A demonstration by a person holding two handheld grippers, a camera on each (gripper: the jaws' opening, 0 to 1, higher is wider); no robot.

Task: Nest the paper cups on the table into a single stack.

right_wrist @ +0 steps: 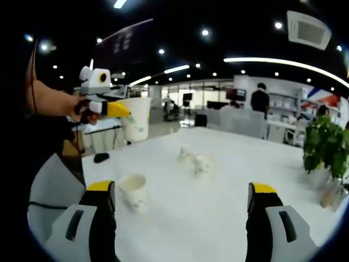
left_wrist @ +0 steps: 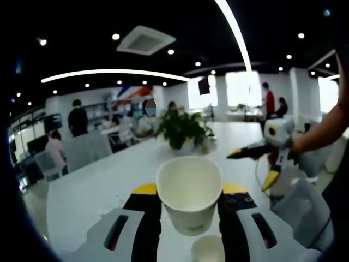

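A white paper cup [left_wrist: 189,192] stands upright between the yellow-tipped jaws of my left gripper [left_wrist: 189,189], which is shut on it above the white table [left_wrist: 92,188]. Below it, a smaller-looking paper cup [left_wrist: 208,249] sits on the table. In the right gripper view, the left gripper [right_wrist: 121,111] holds that cup [right_wrist: 136,117] up at the far left. My right gripper [right_wrist: 181,191] is open wide with nothing between its jaws. One paper cup [right_wrist: 133,192] stands on the table just inside its left jaw. The right gripper [left_wrist: 252,168] also hangs open at the right of the left gripper view.
A potted plant [left_wrist: 182,131] [right_wrist: 327,144] stands on the table. Two small white lumps [right_wrist: 193,158] lie mid-table, and a black object [right_wrist: 101,158] lies near the far-left edge. A grey chair [left_wrist: 308,215] is beside the table. People stand in the office behind.
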